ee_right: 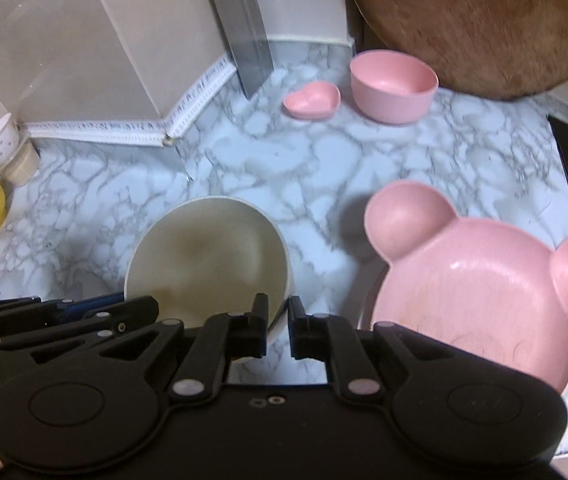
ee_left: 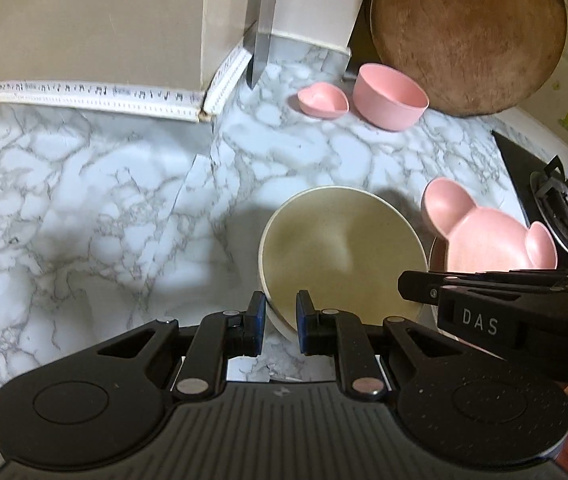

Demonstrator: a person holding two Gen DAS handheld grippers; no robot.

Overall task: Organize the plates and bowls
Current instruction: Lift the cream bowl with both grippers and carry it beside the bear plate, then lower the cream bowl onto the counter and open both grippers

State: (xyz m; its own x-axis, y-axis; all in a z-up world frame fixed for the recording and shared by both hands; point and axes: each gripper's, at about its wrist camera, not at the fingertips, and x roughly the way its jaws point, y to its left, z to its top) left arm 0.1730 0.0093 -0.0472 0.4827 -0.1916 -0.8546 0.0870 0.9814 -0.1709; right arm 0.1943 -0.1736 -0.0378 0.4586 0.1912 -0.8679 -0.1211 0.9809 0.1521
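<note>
Both grippers, left (ee_left: 280, 322) and right (ee_right: 277, 326), clamp the cream bowl's (ee_right: 204, 256) rim over a marble counter (ee_right: 324, 168).

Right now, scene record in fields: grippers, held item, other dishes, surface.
left hand-held gripper: shut on cream bowl rim
right hand-held gripper: shut on the same rim, opposite side
held item: cream bowl, empty
other dishes: pink bear plate; pink bowl; pink heart dish
surface: marble counter
</note>
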